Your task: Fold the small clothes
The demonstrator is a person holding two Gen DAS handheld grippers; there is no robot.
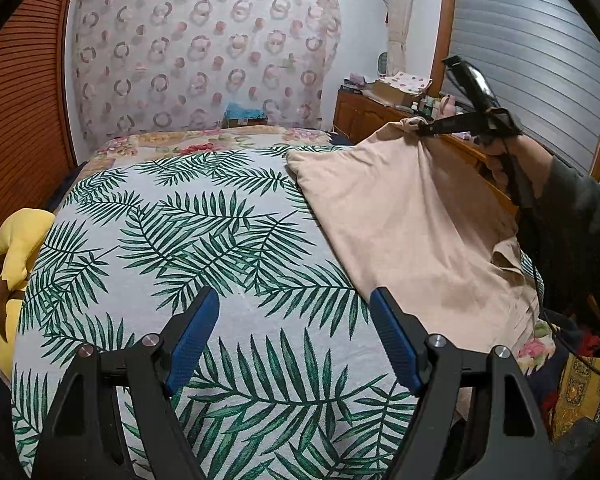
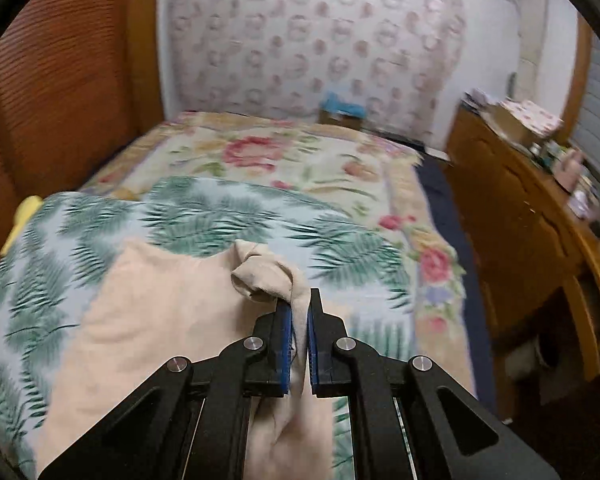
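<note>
Two grippers in view: left gripper [image 1: 294,334] low in the foreground of its own view, right gripper [image 2: 299,330] raised at the right side of the bed.
Left fingers: spread wide, blue pads [image 1: 194,338] well apart, nothing between them; only the leaf-print cover [image 1: 204,240] shows below the gap.
Left pose: pointed forward and down over the near part of the bed, hanging above the cover, not touching cloth.
Right fingers: clamped on a bunched corner of the beige garment [image 1: 400,216]; the fabric fills the narrow slot between the blue pads and a knot of it sticks out past the tips.
Right pose: seen from the left wrist view, the gripper is held up and tilted, its tips aimed toward the bed; the person's hand [image 1: 508,148] is wrapped round the handle, dark sleeve [image 1: 580,216] running down to the right edge.
Garment position: right part of the bed, one corner lifted off the surface by the right gripper, the rest draping down onto the leaf-print cover and over the bed's right edge.
Garment shape: partly unfolded, wrinkled near the grip, flat lower down.
Surroundings: floral blanket [image 2: 284,160] beyond the cover; yellow plush toy [image 1: 18,256] at the left edge; wooden dresser [image 2: 516,216] to the right.
View quality: right wrist view blurred.
</note>
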